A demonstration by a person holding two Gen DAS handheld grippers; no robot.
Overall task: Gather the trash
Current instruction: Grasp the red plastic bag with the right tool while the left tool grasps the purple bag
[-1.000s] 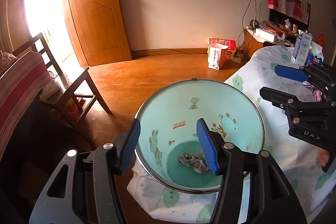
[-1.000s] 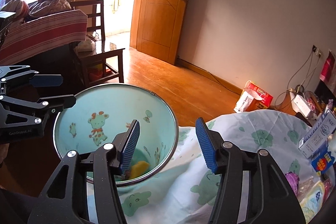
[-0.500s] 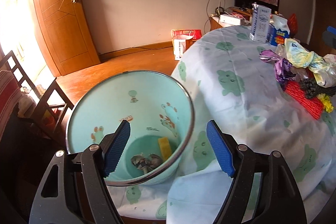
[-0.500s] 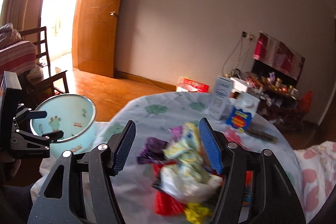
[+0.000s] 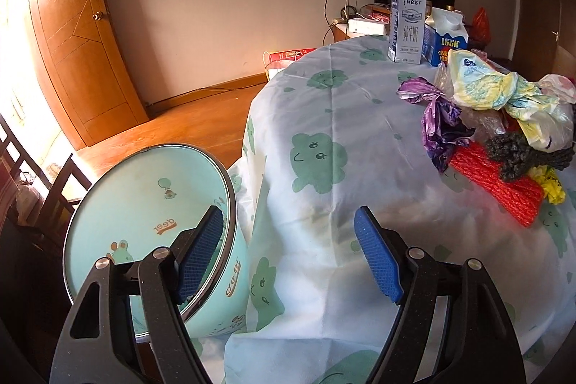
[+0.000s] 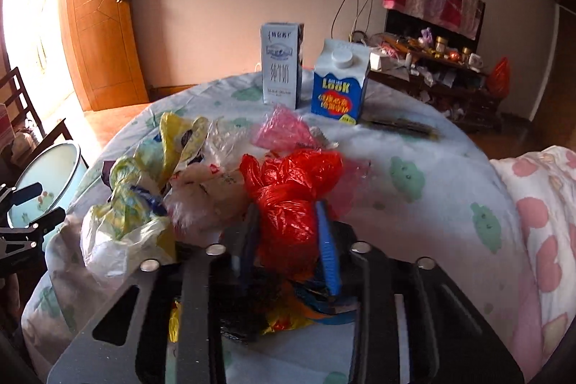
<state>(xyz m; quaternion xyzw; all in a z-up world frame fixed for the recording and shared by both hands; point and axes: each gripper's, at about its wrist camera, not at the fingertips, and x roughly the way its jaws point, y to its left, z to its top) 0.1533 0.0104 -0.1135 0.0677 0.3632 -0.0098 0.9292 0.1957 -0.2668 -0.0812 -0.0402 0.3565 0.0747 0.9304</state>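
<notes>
A heap of trash lies on the round table's cloth point(image 5: 342, 117): a red plastic bag point(image 6: 291, 168), a pink bag point(image 6: 284, 128), a yellow-white bag point(image 6: 144, 197), a purple wrapper point(image 5: 439, 117) and red mesh point(image 5: 500, 186). My right gripper point(image 6: 286, 207) reaches into the heap. Its jaws are closing, and both pads squeeze the red plastic bag. My left gripper point(image 5: 288, 215) hangs open and empty over the table's near edge. Its left finger is over the rim of the pale green bin point(image 5: 144, 197), which stands beside the table.
Two milk cartons point(image 6: 280, 74) point(image 6: 340, 85) stand upright at the far side of the table. A dark wooden chair point(image 5: 36, 168) is left of the bin. Pink flowered bedding point(image 6: 540, 222) lies to the right. A cluttered sideboard point(image 6: 432, 60) lines the back wall.
My right gripper swung from the bin over to the heap and closed around the red plastic bag. My left gripper moved from above the bin's mouth toward the table and widened slightly.
</notes>
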